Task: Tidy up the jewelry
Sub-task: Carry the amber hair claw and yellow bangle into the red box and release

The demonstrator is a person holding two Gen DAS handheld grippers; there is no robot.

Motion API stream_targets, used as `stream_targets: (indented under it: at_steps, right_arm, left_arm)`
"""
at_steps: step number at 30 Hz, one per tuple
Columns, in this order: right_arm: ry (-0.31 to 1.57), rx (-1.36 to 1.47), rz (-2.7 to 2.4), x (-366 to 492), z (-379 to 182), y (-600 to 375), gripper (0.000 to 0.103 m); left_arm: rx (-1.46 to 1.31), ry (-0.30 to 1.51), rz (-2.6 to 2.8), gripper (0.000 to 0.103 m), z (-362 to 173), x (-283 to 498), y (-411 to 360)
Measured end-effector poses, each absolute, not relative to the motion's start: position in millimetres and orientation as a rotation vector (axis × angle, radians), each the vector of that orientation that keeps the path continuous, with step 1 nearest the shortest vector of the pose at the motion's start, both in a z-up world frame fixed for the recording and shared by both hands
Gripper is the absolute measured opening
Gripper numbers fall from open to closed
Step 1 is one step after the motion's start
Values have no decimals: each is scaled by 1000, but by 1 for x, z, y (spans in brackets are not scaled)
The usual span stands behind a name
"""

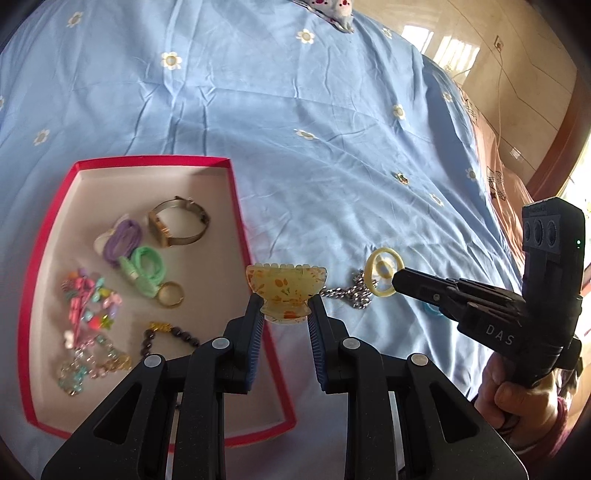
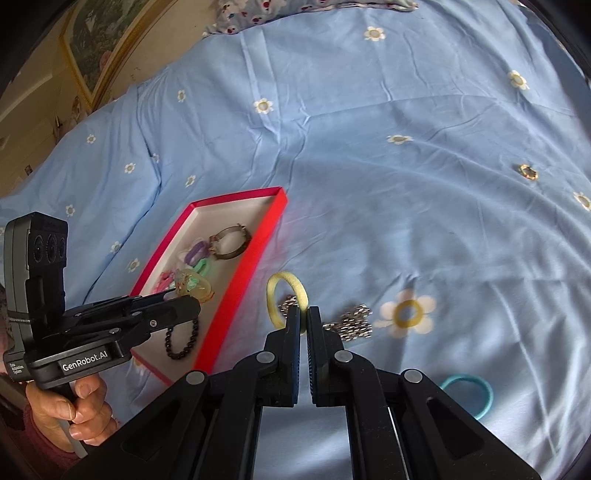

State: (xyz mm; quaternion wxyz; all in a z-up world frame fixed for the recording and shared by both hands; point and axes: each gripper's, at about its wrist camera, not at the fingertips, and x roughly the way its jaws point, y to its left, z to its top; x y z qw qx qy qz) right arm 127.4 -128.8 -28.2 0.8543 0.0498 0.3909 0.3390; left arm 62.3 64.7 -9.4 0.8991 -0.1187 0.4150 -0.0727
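My left gripper (image 1: pixel 286 308) is shut on a translucent yellow hair claw clip (image 1: pixel 286 290) with orange flecks, held above the right edge of the red box (image 1: pixel 236 192). The same clip (image 2: pixel 194 286) shows over the box (image 2: pixel 258 236) in the right wrist view. My right gripper (image 2: pixel 303 319) is shut on a pale yellow hair tie (image 2: pixel 275 291), which hangs as a loop from its tips (image 1: pixel 384 273). A silver chain (image 2: pixel 349 323) lies on the blue bedsheet just right of the tie. The box holds a watch (image 1: pixel 179 225), purple and green ties, rings, beads and bracelets.
A teal hair tie (image 2: pixel 471 393) lies on the sheet at the lower right. A small jewelled ring (image 2: pixel 528 171) sits far to the right. A floral pillow (image 2: pixel 258 11) is at the bed's head. Hands (image 1: pixel 517 398) grip both handles. Floor lies beyond the bed's edge.
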Motion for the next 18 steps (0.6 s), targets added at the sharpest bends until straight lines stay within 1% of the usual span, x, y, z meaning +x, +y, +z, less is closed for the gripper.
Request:
stream_targets:
  at_steps: [18]
  right_arm:
    - [850, 41, 842, 99, -26, -72, 3]
  left_arm:
    - [-288, 860, -14, 22, -18, 13, 124]
